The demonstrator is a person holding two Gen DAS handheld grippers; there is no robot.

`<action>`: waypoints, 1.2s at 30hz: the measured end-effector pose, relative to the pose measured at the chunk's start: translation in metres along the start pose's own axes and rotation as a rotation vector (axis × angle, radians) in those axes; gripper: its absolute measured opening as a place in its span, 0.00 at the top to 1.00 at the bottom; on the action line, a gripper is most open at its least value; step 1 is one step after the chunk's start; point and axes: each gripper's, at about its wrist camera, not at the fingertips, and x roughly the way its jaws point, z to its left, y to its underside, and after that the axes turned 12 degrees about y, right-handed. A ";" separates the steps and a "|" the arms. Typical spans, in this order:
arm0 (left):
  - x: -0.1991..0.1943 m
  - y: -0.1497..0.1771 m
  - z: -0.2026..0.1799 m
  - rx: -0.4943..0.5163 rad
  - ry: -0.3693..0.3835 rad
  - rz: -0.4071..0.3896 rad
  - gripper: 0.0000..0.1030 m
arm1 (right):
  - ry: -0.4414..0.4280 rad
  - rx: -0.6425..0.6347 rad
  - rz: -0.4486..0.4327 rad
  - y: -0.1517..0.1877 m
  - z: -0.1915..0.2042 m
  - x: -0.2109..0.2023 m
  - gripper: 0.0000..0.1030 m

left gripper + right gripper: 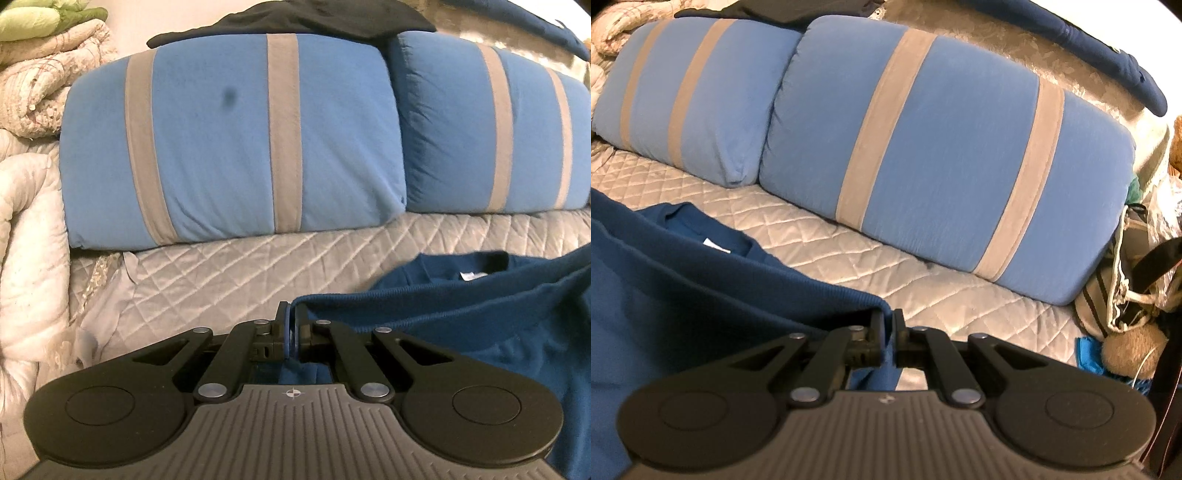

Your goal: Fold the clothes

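Blue sweater [480, 325]: spread on the quilted bed cover [229, 273], in front of two blue pillows with grey stripes. Neck opening and white label [468, 276] turned up, near the pillows. Ribbed hem lifted off the cover and stretched between both grippers.

Left gripper [291, 325]: jaws together, clamped on one corner of the hem, blue cloth pinched between the pads. Right gripper [886, 328]: jaws likewise together, clamped on the other corner, cloth hanging down between them.

Progress, as a judgement: early in the fold. Hem raised and apparently headed toward the collar for a first lengthwise fold; not yet laid down. Sleeves not clearly visible, so cannot tell whether tucked in. Left to do: hem set on the neck end, crease smoothed, perhaps a second fold across.

Farther out: left pillow [229, 140] and right pillow [942, 155] side by side, touching; dark garment [295, 18] lying on top behind them; rolled cream blanket [33, 184] at the left edge; another dark blue garment [1108, 55] behind the right pillow; bags [1126, 280] crowded beside the bed at the right.
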 end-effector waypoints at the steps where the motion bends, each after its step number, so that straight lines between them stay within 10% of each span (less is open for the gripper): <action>1: 0.004 -0.003 0.001 -0.008 0.000 0.004 0.97 | 0.002 0.000 0.001 -0.002 0.000 0.002 0.97; 21: 0.071 -0.024 0.037 -0.018 -0.097 0.041 1.00 | -0.010 0.033 0.078 -0.022 0.017 0.079 0.98; 26: 0.077 -0.019 0.041 -0.027 -0.022 0.036 0.96 | -0.008 0.044 0.101 -0.031 0.024 0.094 0.97; 29: 0.080 -0.009 0.044 -0.056 0.045 0.040 0.90 | -0.005 0.057 0.137 -0.034 0.028 0.103 0.62; 32: 0.078 0.003 0.053 -0.126 0.129 0.029 0.57 | -0.015 0.127 0.104 -0.035 0.018 0.097 0.13; 36: 0.079 0.020 0.069 -0.233 0.249 0.027 0.53 | -0.100 0.224 0.079 -0.034 -0.007 0.086 0.04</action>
